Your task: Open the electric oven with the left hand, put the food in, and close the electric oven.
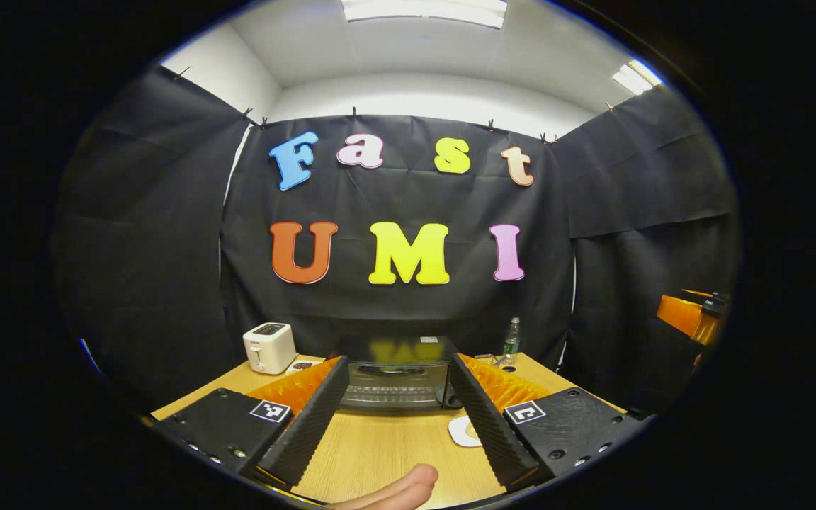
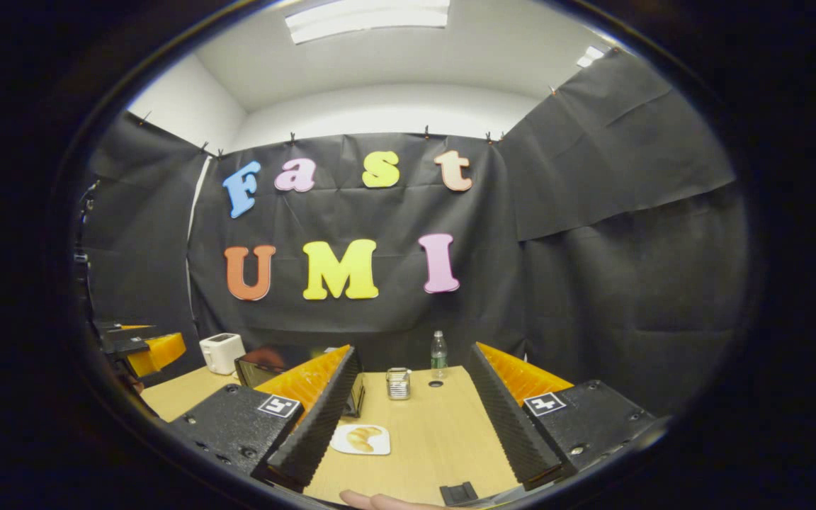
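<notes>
Both grippers hover spread wide over the table, oven door shut.
Left gripper view: left gripper (image 1: pixel 395 425) gapes, empty, facing the electric oven (image 1: pixel 397 374) at the table's (image 1: pixel 372 453) far end. Right gripper view: right gripper (image 2: pixel 408 425) gapes too, empty; food (image 2: pixel 360 438) sits on its plate (image 2: pixel 378 446), just right of the oven.

The left gripper's finger (image 1: pixel 491 425) covered half the white plate (image 1: pixel 462 431). The electric oven (image 2: pixel 261 365) sat mostly hidden behind the right gripper's finger (image 2: pixel 319 418). The other gripper (image 1: pixel 691 315) was cut at the edge.
</notes>
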Tool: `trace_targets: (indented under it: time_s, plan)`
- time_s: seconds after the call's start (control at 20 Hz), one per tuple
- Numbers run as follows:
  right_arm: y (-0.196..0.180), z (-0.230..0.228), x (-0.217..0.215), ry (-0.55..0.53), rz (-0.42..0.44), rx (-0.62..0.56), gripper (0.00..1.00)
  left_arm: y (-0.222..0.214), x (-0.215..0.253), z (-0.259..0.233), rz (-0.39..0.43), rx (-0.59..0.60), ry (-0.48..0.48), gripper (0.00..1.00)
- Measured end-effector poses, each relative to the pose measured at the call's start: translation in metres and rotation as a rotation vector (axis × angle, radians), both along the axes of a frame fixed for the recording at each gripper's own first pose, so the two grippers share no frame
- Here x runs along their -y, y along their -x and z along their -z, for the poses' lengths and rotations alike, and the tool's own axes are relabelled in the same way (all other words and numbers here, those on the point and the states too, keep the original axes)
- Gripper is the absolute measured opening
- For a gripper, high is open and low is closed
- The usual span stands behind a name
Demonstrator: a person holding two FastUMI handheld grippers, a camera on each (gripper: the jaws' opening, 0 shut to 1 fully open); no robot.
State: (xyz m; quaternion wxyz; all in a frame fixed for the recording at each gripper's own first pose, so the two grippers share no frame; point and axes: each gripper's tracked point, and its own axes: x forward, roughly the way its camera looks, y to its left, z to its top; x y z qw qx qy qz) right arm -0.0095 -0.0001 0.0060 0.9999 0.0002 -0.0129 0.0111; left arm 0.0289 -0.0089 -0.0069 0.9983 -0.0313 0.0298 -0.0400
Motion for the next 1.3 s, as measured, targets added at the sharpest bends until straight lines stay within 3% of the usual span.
trace_targets:
  time_s: [0.25, 0.65, 1.0, 1.3]
  plan:
    - [0.005, 0.001, 0.003, -0.021, -0.010, 0.014, 0.96, -0.034, 0.001, 0.005, 0.011, -0.011, -0.026, 0.94]
    - [0.015, 0.003, 0.028, -0.092, 0.008, 0.071, 0.96, -0.137, 0.012, 0.047, 0.052, -0.084, -0.009, 0.94]
    - [0.021, 0.001, 0.052, -0.099, 0.049, 0.108, 0.96, -0.225, 0.019, 0.122, 0.047, -0.235, -0.042, 0.94]
    - [0.014, 0.016, 0.057, -0.103, 0.043, 0.077, 0.99, -0.261, 0.016, 0.168, 0.050, -0.322, -0.088, 0.95]
